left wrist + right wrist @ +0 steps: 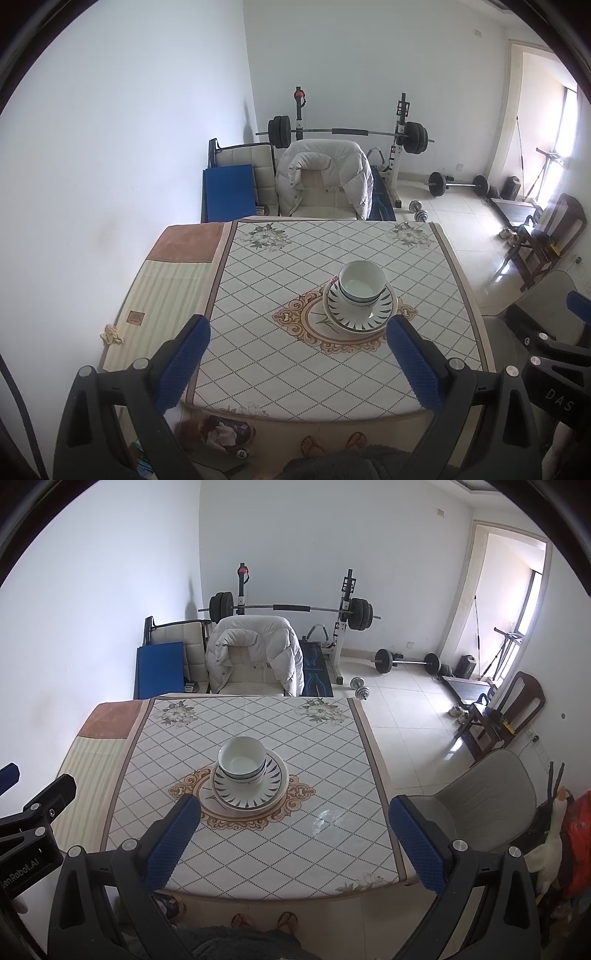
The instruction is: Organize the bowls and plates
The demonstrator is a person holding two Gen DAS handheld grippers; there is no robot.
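Your left hand-held gripper and right hand-held gripper both hang spread and empty, short of the bowls stacked on plates mid-desk.

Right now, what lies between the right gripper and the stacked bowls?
Only bare tablecloth separates the right gripper from the bowls, as the right wrist view shows.

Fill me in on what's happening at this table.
A person stands at the table with tongs in each hand, tidying dishes. The bowls sit nested on the stacked plates in the middle of the tablecloth. The left tongs and right tongs both hang open above the near edge, apart from the stack and holding nothing. Judging by the stack, the sorting looks done.
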